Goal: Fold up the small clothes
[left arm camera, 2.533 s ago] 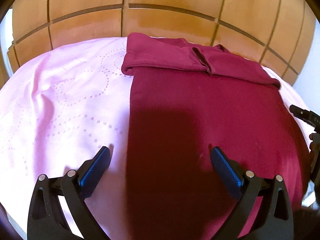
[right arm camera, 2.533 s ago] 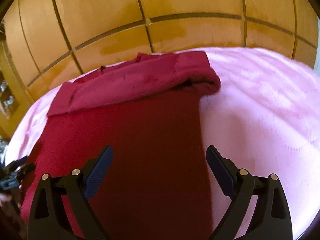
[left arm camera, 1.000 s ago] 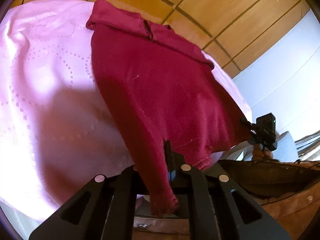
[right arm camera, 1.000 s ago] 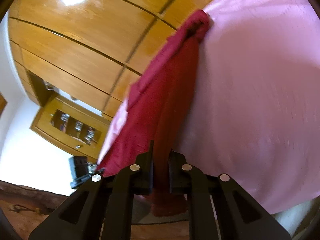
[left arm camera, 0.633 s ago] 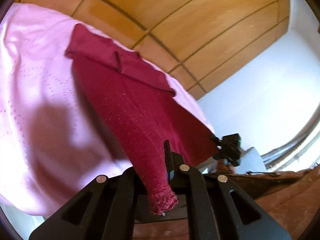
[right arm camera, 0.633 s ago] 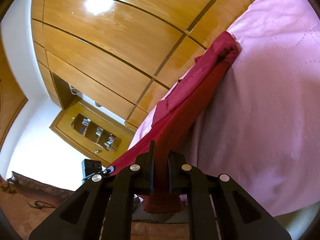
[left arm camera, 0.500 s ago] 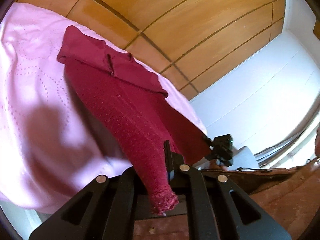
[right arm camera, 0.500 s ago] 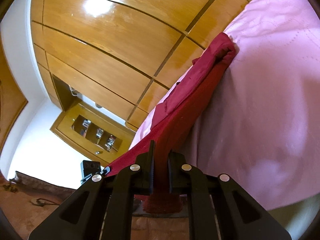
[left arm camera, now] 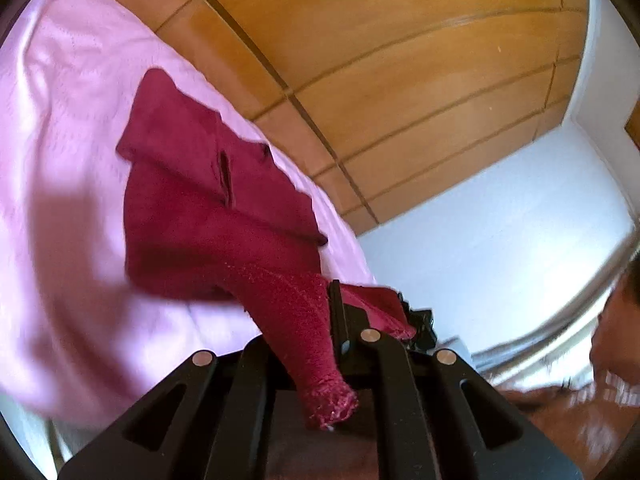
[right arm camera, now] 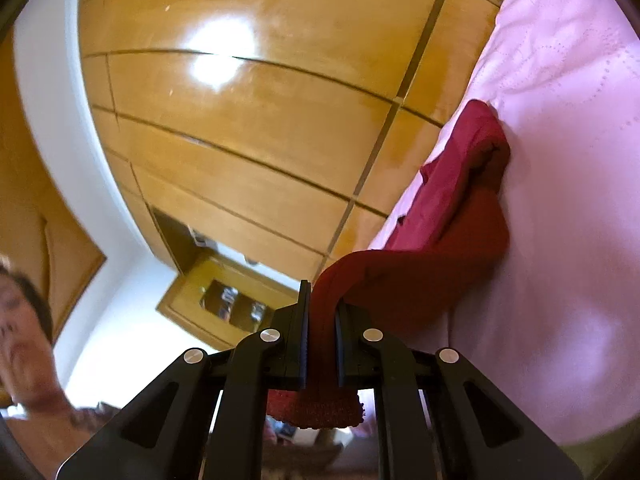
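Now both near corners of the maroon garment (left arm camera: 208,216) are off the pink bed (left arm camera: 60,160): left gripper (left arm camera: 334,332) and right gripper (right arm camera: 320,344) each clamp one, raised toward the far collar, so the fold has begun.

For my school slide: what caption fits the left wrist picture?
Left hand-held gripper shut on a dark red garment, lifting its edge off the pink bedcover.

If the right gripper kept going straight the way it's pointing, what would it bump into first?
Probably the wooden wall. The right gripper, shut on the red shirt, points about level, with the pink bed off to one side. Depth is hard to judge.
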### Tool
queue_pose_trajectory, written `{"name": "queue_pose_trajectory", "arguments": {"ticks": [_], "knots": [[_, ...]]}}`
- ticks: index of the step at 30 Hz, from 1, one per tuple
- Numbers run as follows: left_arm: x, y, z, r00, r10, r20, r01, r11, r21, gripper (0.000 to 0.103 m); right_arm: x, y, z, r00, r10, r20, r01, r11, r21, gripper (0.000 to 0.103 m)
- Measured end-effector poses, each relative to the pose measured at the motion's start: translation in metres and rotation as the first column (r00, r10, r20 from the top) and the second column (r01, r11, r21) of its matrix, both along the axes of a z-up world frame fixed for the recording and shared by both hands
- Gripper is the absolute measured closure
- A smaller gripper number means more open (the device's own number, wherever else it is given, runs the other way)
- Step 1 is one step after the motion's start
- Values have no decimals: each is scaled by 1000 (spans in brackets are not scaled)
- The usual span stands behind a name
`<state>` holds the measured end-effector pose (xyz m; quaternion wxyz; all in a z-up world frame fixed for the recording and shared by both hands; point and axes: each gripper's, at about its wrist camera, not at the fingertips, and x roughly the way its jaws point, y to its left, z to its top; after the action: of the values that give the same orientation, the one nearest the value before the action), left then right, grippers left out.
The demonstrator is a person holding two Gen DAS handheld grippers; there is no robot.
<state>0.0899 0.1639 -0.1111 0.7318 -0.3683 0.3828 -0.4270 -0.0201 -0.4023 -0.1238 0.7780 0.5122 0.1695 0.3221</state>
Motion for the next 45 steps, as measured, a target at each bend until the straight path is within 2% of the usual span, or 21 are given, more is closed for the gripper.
{"name": "queue_pose_trajectory", "arguments": {"ticks": [4,11,20,22,23,24,26,27,28,31,33,34,36,38,39,40,41,42,43,44,45], "knots": [[51,-10,1,999,45,10,-45,998,31,98,39,-8,6,1000,-12,-28,13,999,33,93],[127,-21,-19,991,122,-59,-116,989,93,98,116,-18,13,992,-24,-127,32,998,60,93],[197,-31,-52,972,183,-150,-156,972,178,98,198,-20,-14,941,-78,-329,97,995,40,93],[209,-34,-54,967,203,-152,-171,964,203,97,212,-20,-22,923,-105,-371,119,993,16,80],[215,-37,-54,965,215,-149,-179,959,221,90,220,-21,-26,910,-127,-394,137,991,-4,60],[221,-39,-55,963,226,-149,-188,953,236,83,222,-23,-29,905,-143,-401,153,988,-9,50],[226,-41,-53,956,265,-126,-230,944,238,48,226,-27,-33,906,-186,-381,204,979,8,44],[227,-38,-49,947,307,-98,-281,934,219,41,226,-30,-32,906,-212,-366,232,973,9,34],[228,-34,-48,937,339,-85,-318,927,198,32,224,-32,-30,902,-247,-353,265,964,2,31],[226,-23,-48,897,433,-94,-417,896,152,29,215,-34,-20,891,-318,-324,308,948,-83,30],[223,-26,-50,893,438,-101,-415,890,187,29,214,-25,-12,888,-334,-315,283,939,-196,30],[218,-33,-50,901,426,-76,-401,888,224,29,212,-18,-5,886,-352,-302,273,922,-275,30],[210,-48,-45,916,402,-16,-380,878,292,29,208,2,10,890,-382,-249,238,856,-459,30],[201,-70,-40,936,347,54,-341,862,375,28,204,26,23,911,-368,-185,190,774,-604,30],[200,-78,-39,941,329,76,-330,848,414,28,203,41,27,921,-357,-158,158,710,-686,30],[196,-88,-36,942,313,124,-332,804,494,28,205,52,28,923,-357,-143,139,657,-741,30],[193,-90,-34,936,313,160,-349,767,539,28,210,64,30,927,-358,-115,120,572,-812,30],[192,-92,-32,927,324,190,-373,734,567,27,212,68,32,926,-364,-100,121,537,-835,30],[192,-89,-30,916,344,207,-398,714,576,27,215,68,32,924,-371,-96,122,521,-845,30],[195,-84,-30,910,362,204,-410,707,577,27,225,64,31,914,-390,-115,117,522,-845,30],[199,-78,-31,905,382,188,-416,701,580,27,229,58,30,905,-401,-140,112,543,-832,30]]}}
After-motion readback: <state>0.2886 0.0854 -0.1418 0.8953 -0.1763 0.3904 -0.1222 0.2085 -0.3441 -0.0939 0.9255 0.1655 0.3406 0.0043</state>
